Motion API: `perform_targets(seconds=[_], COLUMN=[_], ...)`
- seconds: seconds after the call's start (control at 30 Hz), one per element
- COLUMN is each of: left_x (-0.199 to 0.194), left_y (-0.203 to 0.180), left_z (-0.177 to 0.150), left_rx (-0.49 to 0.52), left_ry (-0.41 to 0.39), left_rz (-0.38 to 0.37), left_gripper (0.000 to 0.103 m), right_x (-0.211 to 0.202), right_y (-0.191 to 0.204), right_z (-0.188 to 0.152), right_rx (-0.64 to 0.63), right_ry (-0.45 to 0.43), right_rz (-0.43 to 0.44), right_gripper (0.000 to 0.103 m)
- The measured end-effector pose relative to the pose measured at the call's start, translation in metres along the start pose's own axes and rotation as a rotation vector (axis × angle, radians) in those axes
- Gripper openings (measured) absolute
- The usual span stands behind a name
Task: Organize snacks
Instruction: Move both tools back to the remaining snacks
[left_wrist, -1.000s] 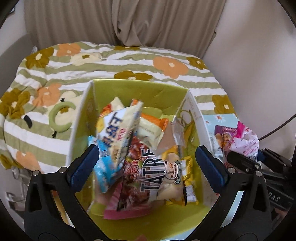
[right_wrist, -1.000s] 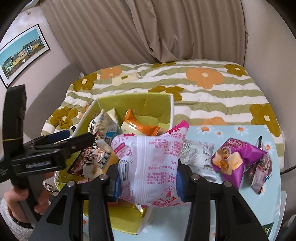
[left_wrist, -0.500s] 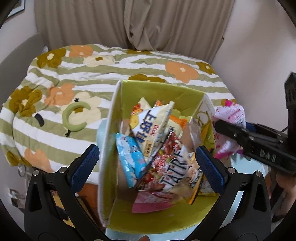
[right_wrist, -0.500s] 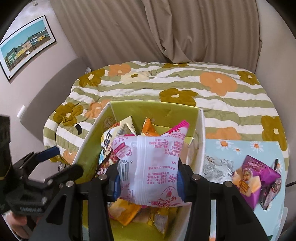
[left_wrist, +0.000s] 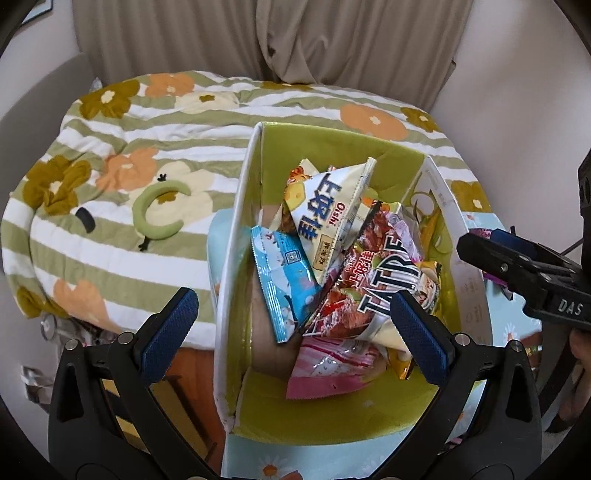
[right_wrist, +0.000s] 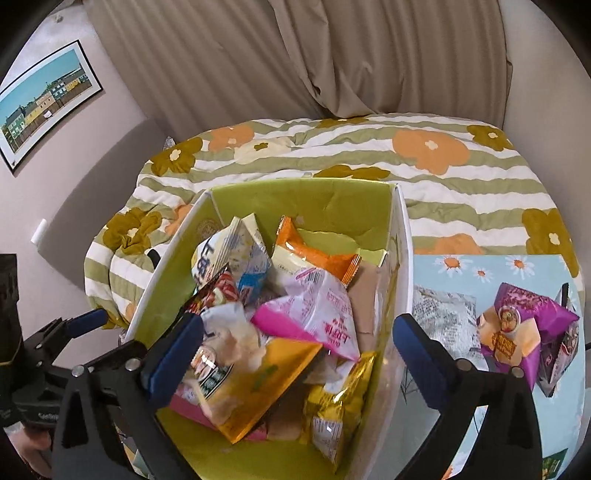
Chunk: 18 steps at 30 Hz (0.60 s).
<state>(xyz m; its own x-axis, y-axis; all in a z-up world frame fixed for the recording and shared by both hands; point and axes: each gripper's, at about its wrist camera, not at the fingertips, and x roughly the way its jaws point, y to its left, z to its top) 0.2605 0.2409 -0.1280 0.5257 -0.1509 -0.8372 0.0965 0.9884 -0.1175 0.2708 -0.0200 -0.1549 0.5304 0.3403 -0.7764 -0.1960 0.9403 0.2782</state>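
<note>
A white box with a green lining (right_wrist: 402, 236) holds several snack packets. My right gripper (right_wrist: 298, 321) hovers over it; its jaws are opening and nothing is between them. The pink-and-white packet (right_wrist: 321, 306) lies loose on the pile below. My left gripper (left_wrist: 291, 299) is open and hangs above the box's left wall (left_wrist: 236, 236), holding nothing. Under it lie an Oishi packet (left_wrist: 325, 221), a blue packet (left_wrist: 280, 280) and a red packet (left_wrist: 376, 291). The left gripper's fingers (right_wrist: 88, 317) show at the left edge of the right wrist view.
A purple packet (right_wrist: 524, 321) and a grey-white packet (right_wrist: 443, 310) lie on the light blue daisy tablecloth (right_wrist: 480, 266) right of the box. Behind the table is a bed with a striped flower quilt (right_wrist: 443, 177). Curtains and walls close the background.
My right gripper moved left over the box and let go of the pink-and-white packet, which dropped onto the pile. My left gripper drifted left, over the box's left wall.
</note>
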Motion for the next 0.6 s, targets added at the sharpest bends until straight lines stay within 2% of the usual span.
perform_targets(seconds=[0.2, 0.37, 0.6], left_x=[-0.018, -0.039, -0.056], left_y=[-0.015, -0.037, -0.090], left_z=[0.005, 0.011, 0.017], left_rx=[0.027, 0.067, 0.123], left_ry=[-0.041, -0.098, -0.146], left_rz=[-0.016, -0.038, -0.104], left_gripper=[0.103, 0.103, 0.103], right_x=[-0.030, -0.073, -0.131], right_y=[0.004, 0.000, -0.035], right_z=[0.000, -0.001, -0.011], right_rx=[-0.018, -0.022, 0.009], right_ry=[-0.033, -0.109, -0.193], right_rz=[-0.031, -0.057, -0.157], right_gripper=[0.102, 0.102, 0.102])
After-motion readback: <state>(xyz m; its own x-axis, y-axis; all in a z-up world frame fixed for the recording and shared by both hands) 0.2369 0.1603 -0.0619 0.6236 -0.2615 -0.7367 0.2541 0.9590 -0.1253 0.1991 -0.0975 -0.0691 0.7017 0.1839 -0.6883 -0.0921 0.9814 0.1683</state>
